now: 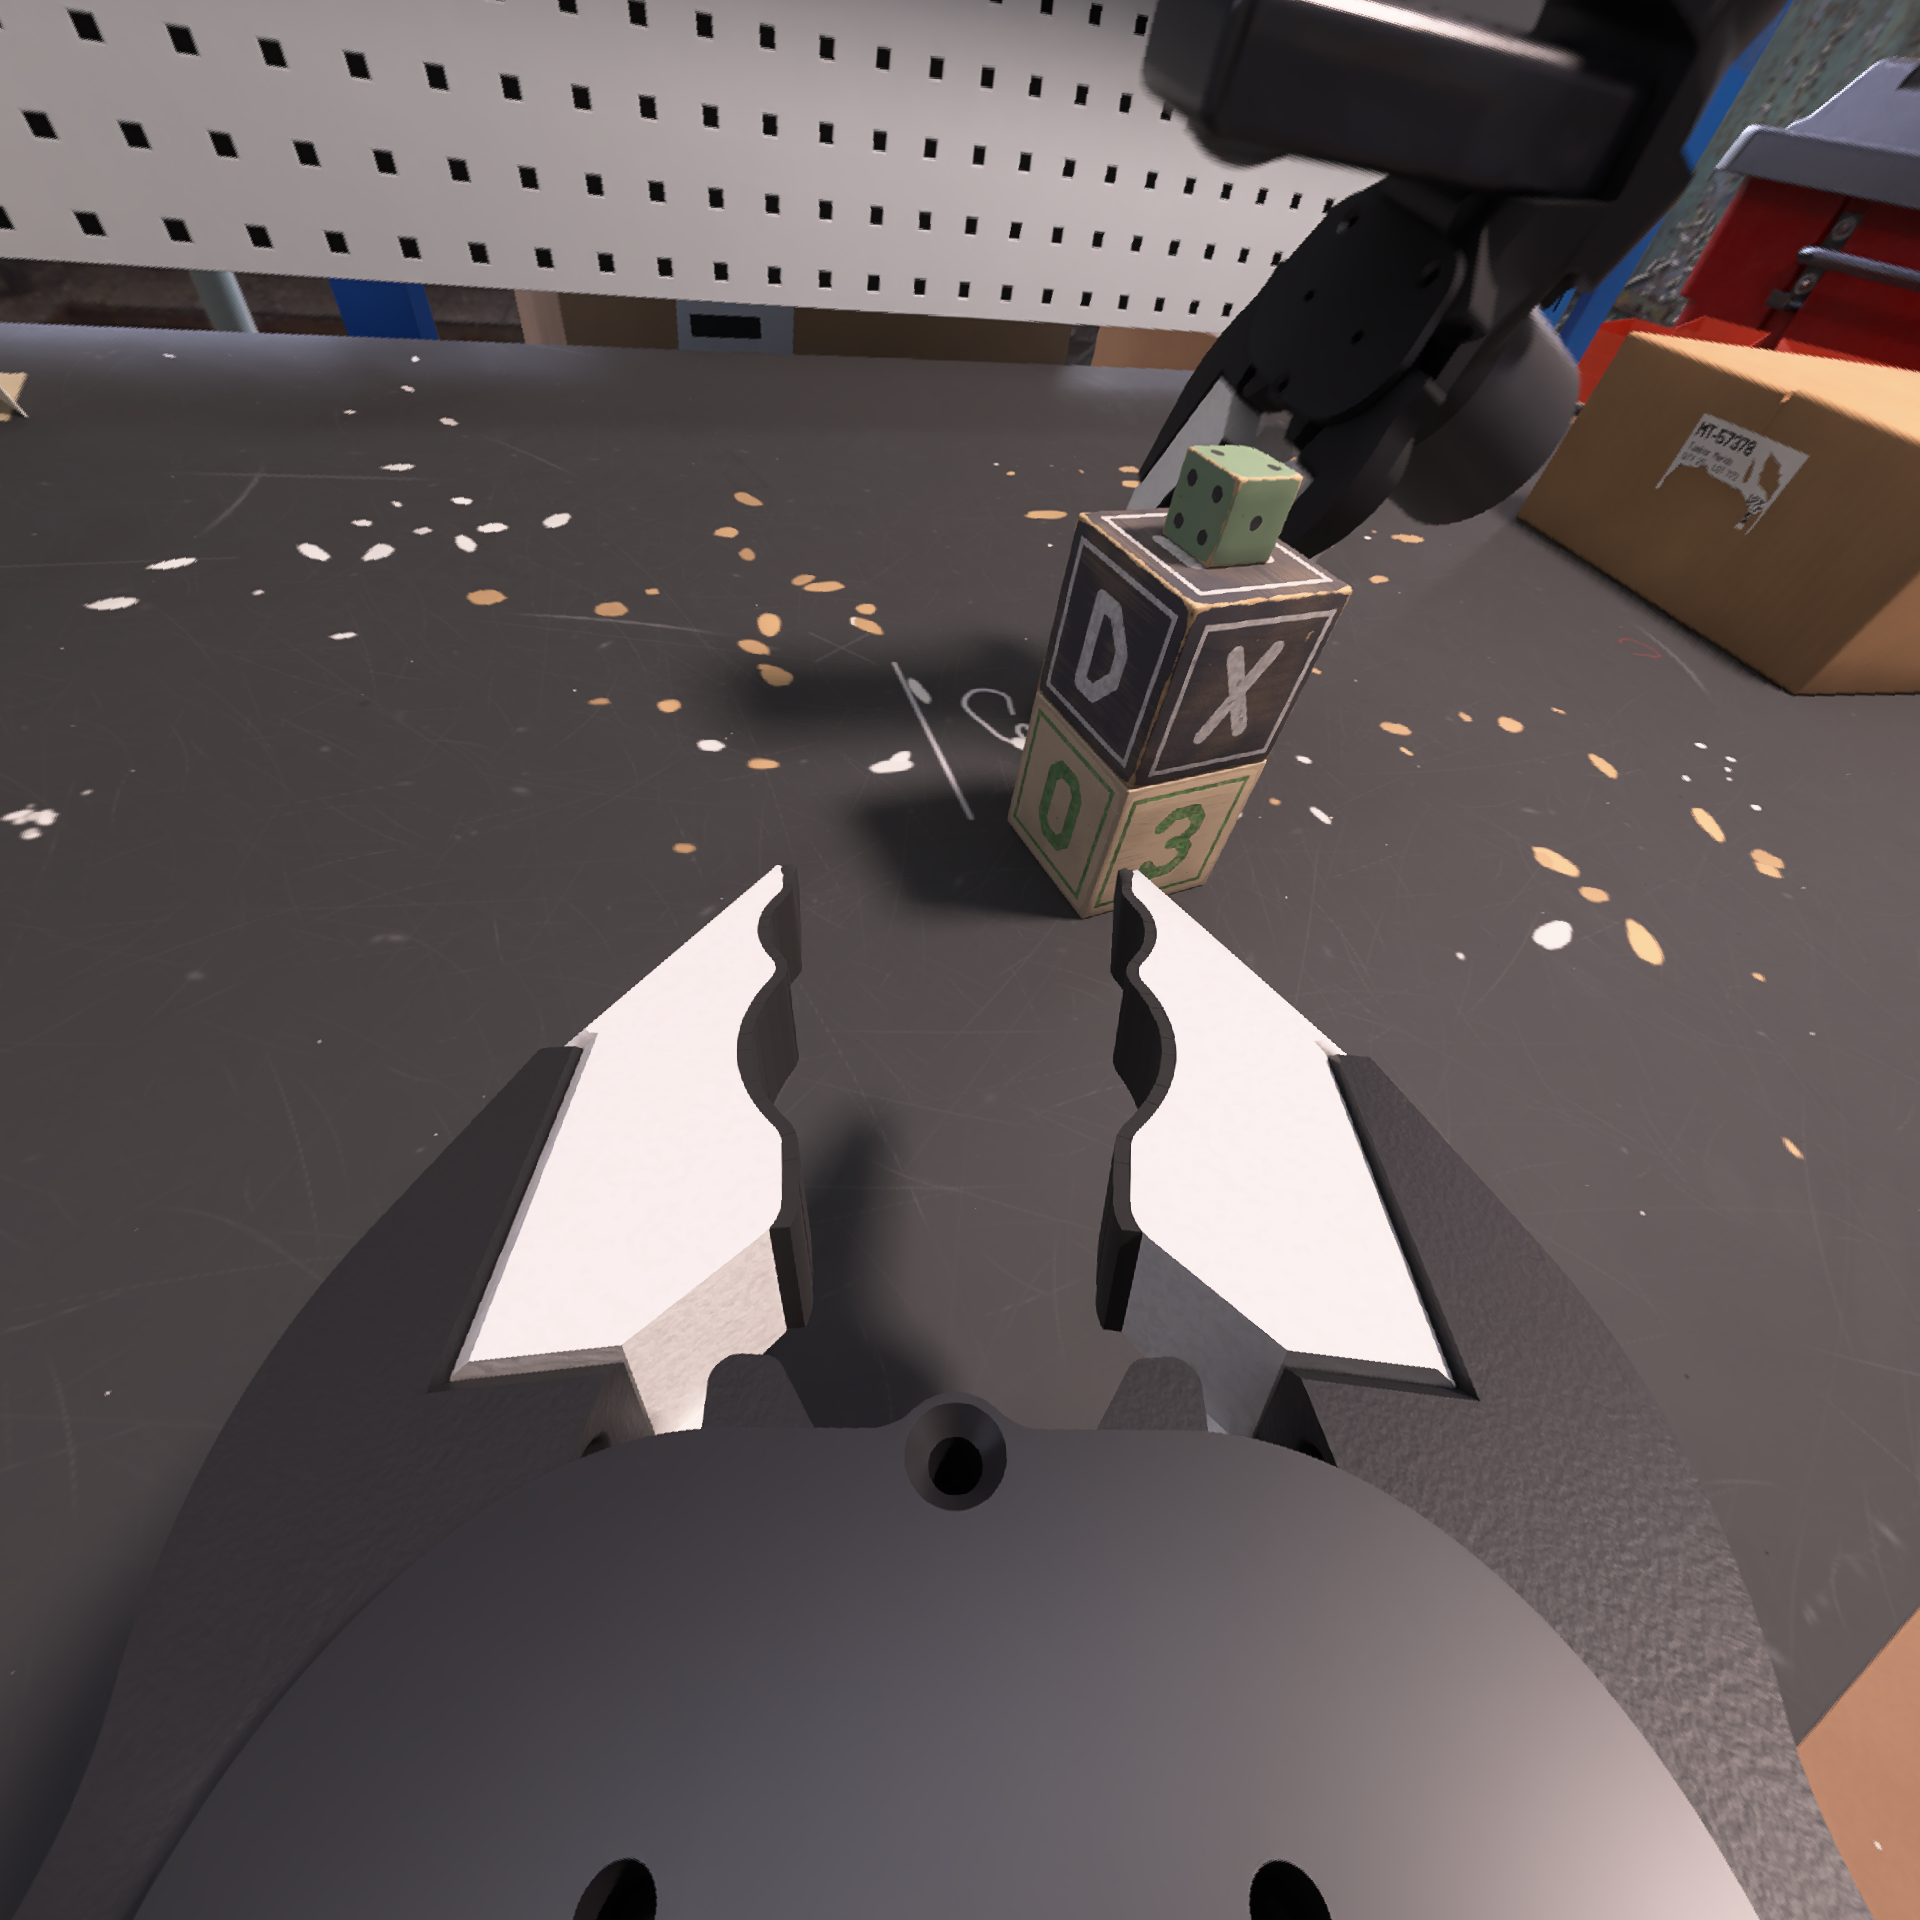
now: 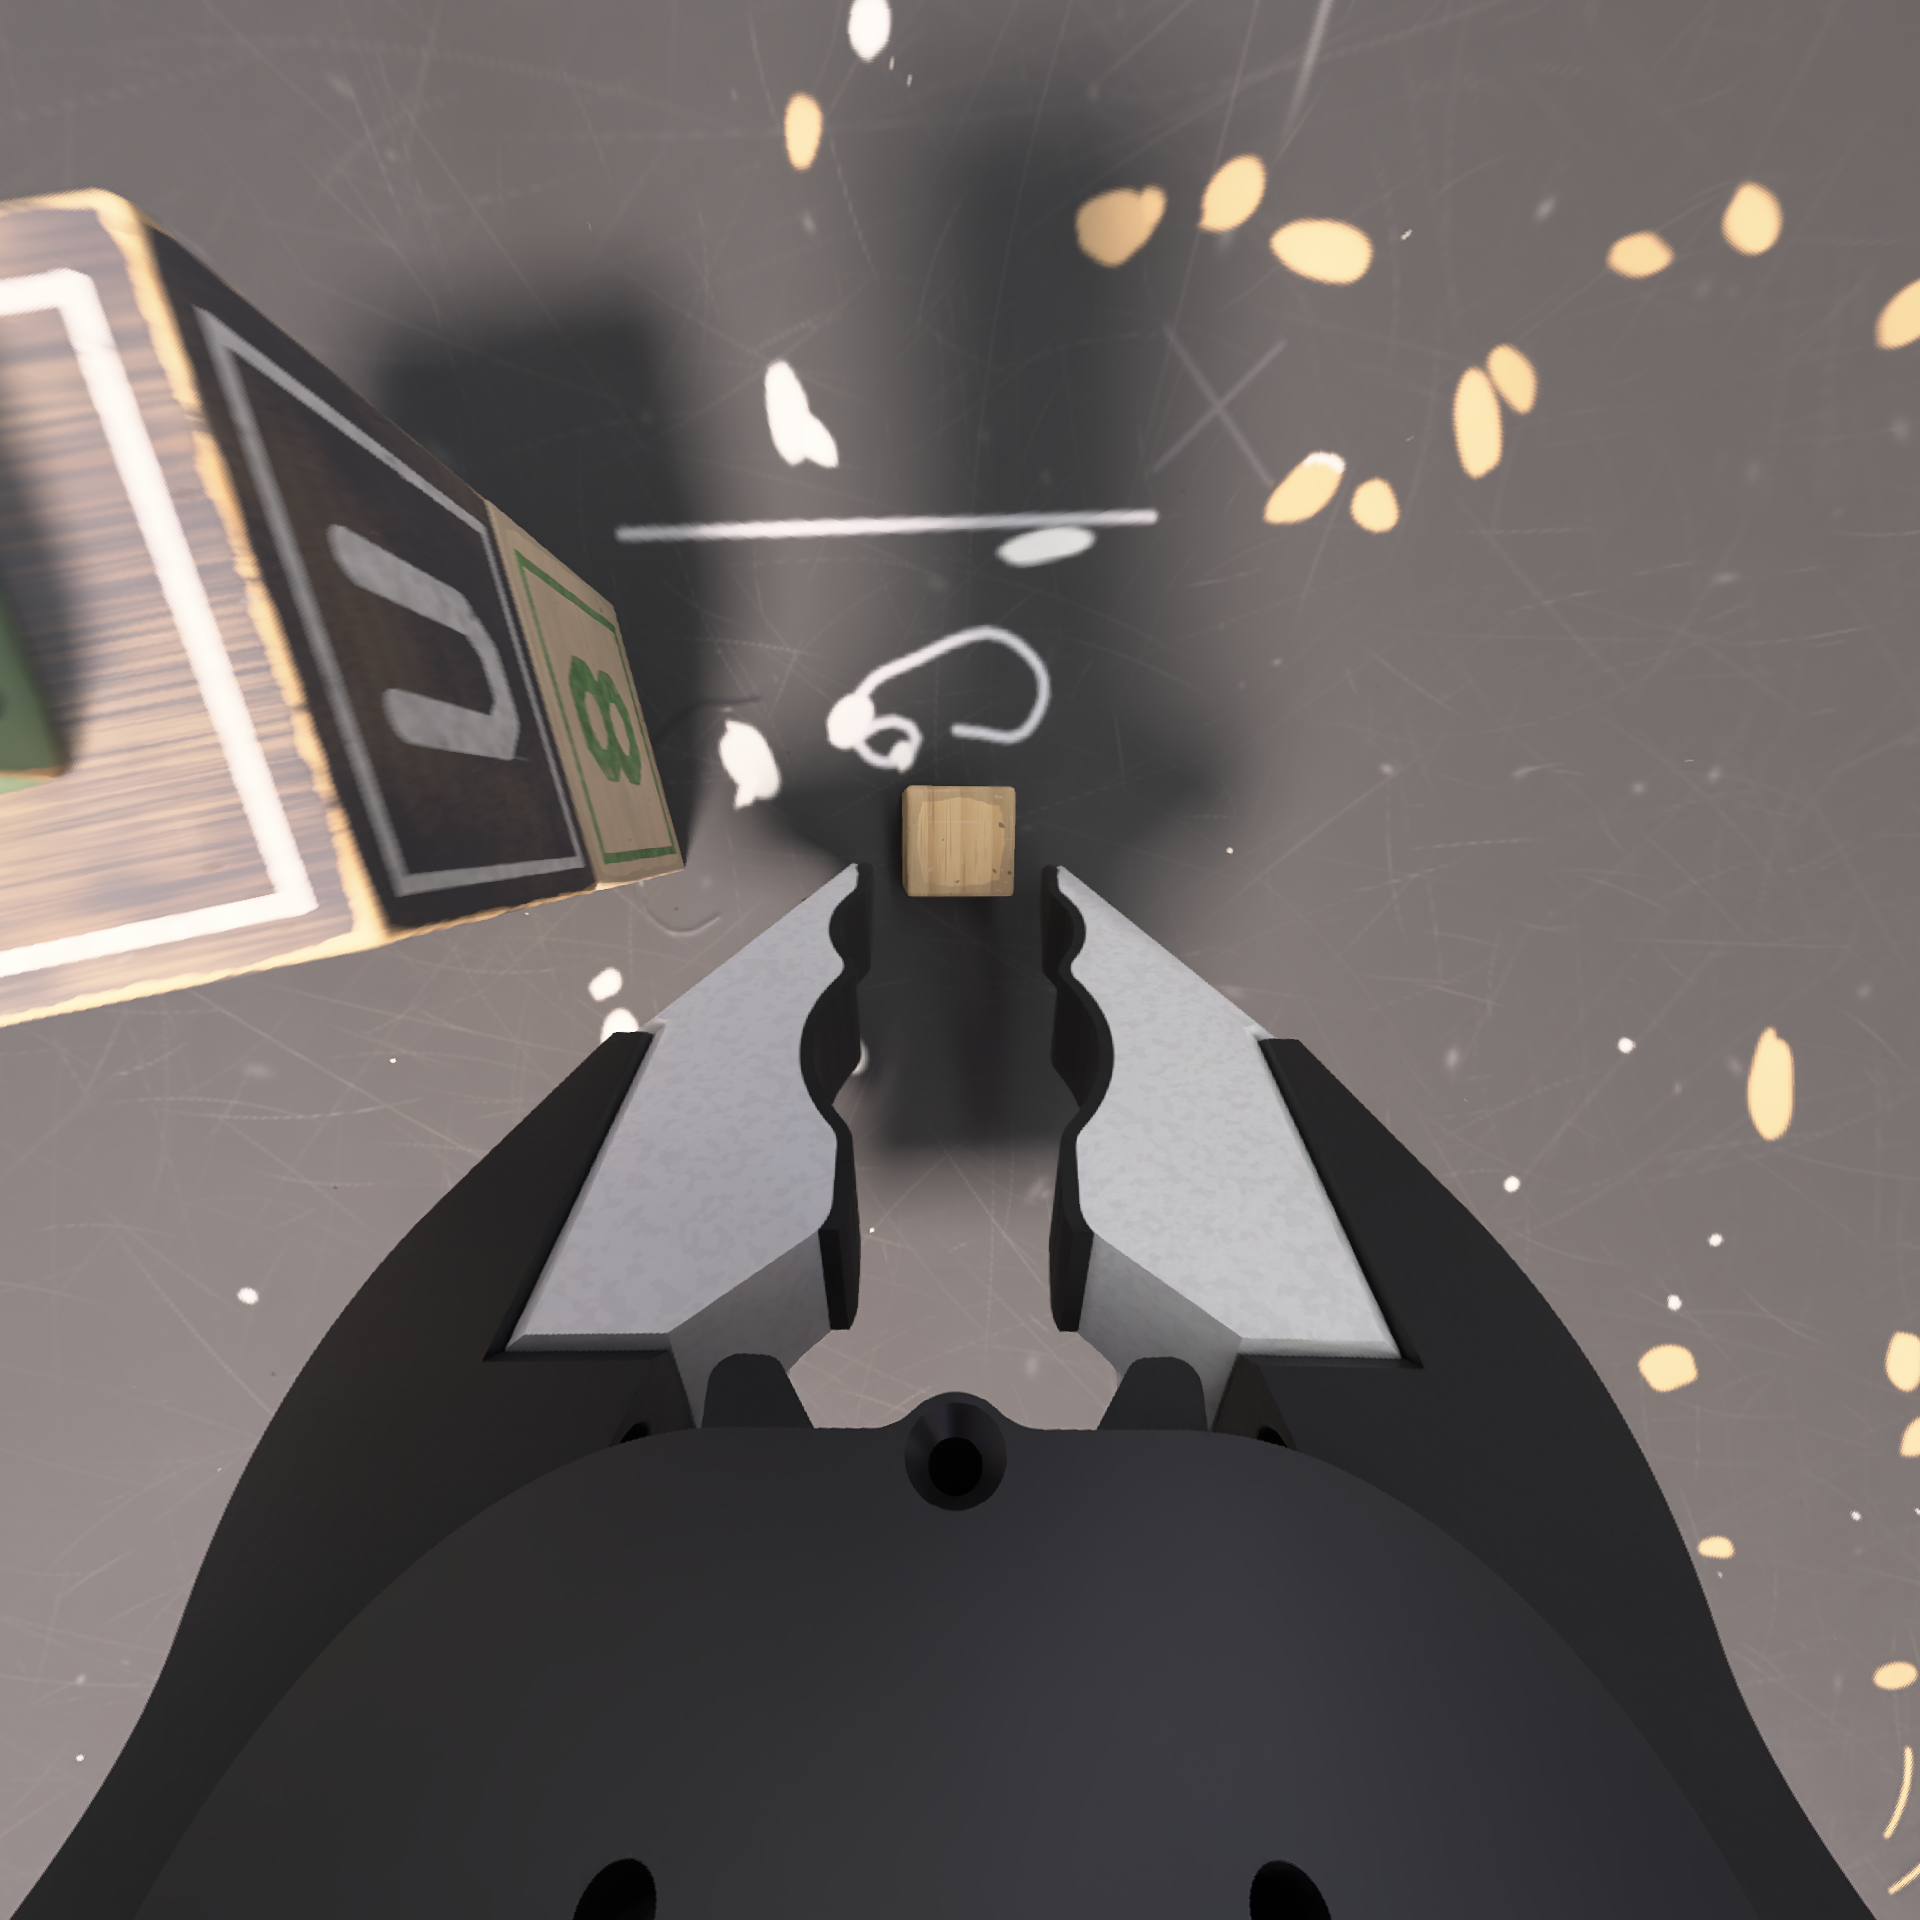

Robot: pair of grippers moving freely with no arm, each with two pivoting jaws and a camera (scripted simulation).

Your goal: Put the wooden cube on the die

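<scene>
A green die (image 1: 1231, 504) sits on top of a dark lettered block (image 1: 1184, 655), which stands on a light block with green digits (image 1: 1127, 821). My left gripper (image 1: 956, 883) is open and empty, low over the table just in front of this stack. My right gripper (image 2: 956, 883) is open and empty and points straight down. Its dark body (image 1: 1382, 312) hangs just behind the die. The small wooden cube (image 2: 958, 840) lies on the table (image 2: 1351, 831) far below the right fingertips, beside the stack (image 2: 416, 665). The left wrist view does not show the cube.
A cardboard box (image 1: 1745, 499) stands at the right, with a red toolbox (image 1: 1808, 239) behind it. A white pegboard (image 1: 623, 135) runs along the back. The dark table (image 1: 416, 779) is flecked with white and tan paint and chalk marks (image 2: 945, 686).
</scene>
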